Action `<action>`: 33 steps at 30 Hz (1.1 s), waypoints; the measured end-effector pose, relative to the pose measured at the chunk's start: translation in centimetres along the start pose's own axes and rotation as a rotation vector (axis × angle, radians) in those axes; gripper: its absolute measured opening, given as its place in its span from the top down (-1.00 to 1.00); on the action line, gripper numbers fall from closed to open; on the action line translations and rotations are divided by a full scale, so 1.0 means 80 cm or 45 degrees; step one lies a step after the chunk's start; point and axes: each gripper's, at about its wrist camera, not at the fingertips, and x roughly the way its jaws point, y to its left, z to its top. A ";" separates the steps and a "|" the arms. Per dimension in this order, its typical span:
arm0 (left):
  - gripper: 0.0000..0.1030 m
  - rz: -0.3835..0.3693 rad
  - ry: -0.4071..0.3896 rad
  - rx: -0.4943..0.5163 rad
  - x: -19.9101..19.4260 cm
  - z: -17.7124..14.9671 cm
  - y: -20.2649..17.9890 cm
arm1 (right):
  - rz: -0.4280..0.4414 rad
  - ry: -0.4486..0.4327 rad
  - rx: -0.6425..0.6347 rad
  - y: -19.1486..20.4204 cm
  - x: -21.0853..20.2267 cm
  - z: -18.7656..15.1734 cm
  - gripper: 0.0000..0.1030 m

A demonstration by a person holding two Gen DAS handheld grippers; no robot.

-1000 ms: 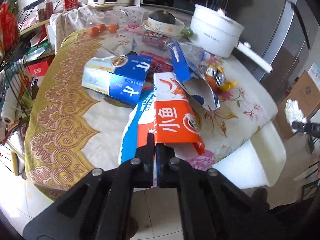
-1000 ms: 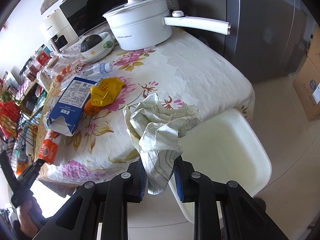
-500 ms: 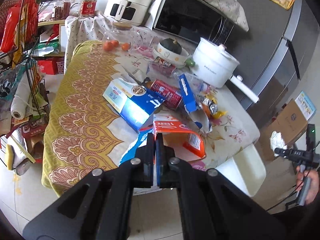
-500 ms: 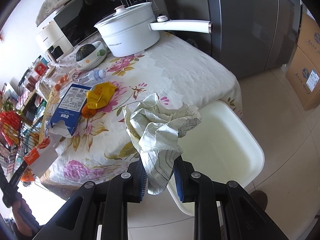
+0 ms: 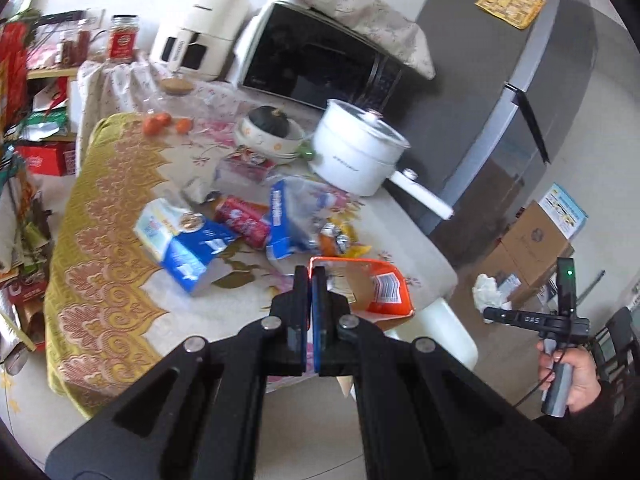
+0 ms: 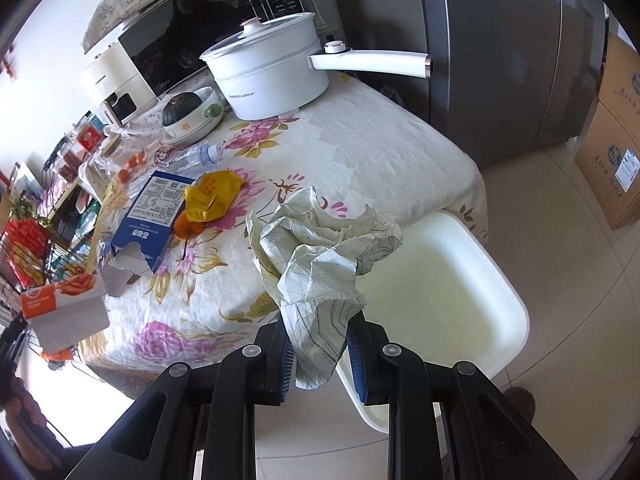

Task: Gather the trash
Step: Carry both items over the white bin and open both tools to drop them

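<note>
Through the left wrist camera, my left gripper [image 5: 311, 280] has its jaws pinching one wall of the orange carton [image 5: 372, 288], held clear above the near edge of the surface [image 5: 120, 280]. I judge it light, empty and stiff enough at a folded edge, though a flat wall may buckle. More litter lies behind: a blue box [image 5: 188, 244] and a red can [image 5: 242, 220].

Through the right wrist camera, my right gripper [image 6: 318, 344] has its jaws squeezing the tail of the crumpled paper [image 6: 320, 248], soft and nearly weightless, hanging over the white chair [image 6: 460, 292]. A floral cloth covers the surface; a white pot [image 6: 272, 76], a microwave [image 6: 192, 40] and a grey fridge [image 6: 500, 40] crowd the room.
</note>
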 end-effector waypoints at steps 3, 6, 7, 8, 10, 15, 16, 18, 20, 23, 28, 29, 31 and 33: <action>0.96 -0.065 0.032 0.043 0.018 0.002 -0.037 | -0.018 0.001 0.015 -0.015 -0.005 -0.002 0.53; 0.96 -0.122 0.090 0.095 0.043 -0.002 -0.078 | -0.039 0.001 0.043 -0.035 -0.010 -0.004 0.53; 0.96 -0.137 0.108 0.115 0.051 -0.004 -0.092 | -0.048 0.000 0.057 -0.043 -0.013 -0.006 0.53; 0.96 -0.152 0.127 0.134 0.061 -0.007 -0.107 | -0.055 0.000 0.068 -0.050 -0.015 -0.007 0.53; 0.96 -0.183 0.170 0.168 0.080 -0.012 -0.135 | -0.067 0.001 0.086 -0.062 -0.017 -0.009 0.53; 0.96 -0.225 0.270 0.262 0.127 -0.036 -0.194 | -0.095 0.014 0.113 -0.088 -0.023 -0.018 0.53; 0.96 -0.228 0.285 0.272 0.134 -0.041 -0.201 | -0.099 0.016 0.116 -0.092 -0.024 -0.019 0.53; 0.96 -0.234 0.314 0.283 0.150 -0.050 -0.215 | -0.110 0.021 0.123 -0.101 -0.025 -0.020 0.53; 0.96 -0.243 0.337 0.289 0.163 -0.058 -0.227 | -0.119 0.026 0.126 -0.107 -0.025 -0.022 0.53; 0.96 -0.246 0.366 0.303 0.183 -0.069 -0.244 | -0.133 0.039 0.126 -0.117 -0.024 -0.025 0.53; 0.96 -0.225 0.398 0.319 0.216 -0.084 -0.264 | -0.166 0.073 0.127 -0.133 -0.018 -0.032 0.53; 0.96 -0.217 0.403 0.320 0.223 -0.087 -0.266 | -0.172 0.079 0.129 -0.136 -0.017 -0.034 0.53; 0.96 -0.199 0.409 0.332 0.235 -0.092 -0.268 | -0.183 0.092 0.136 -0.142 -0.015 -0.036 0.52; 0.96 -0.175 0.408 0.353 0.246 -0.096 -0.270 | -0.190 0.100 0.142 -0.147 -0.013 -0.037 0.53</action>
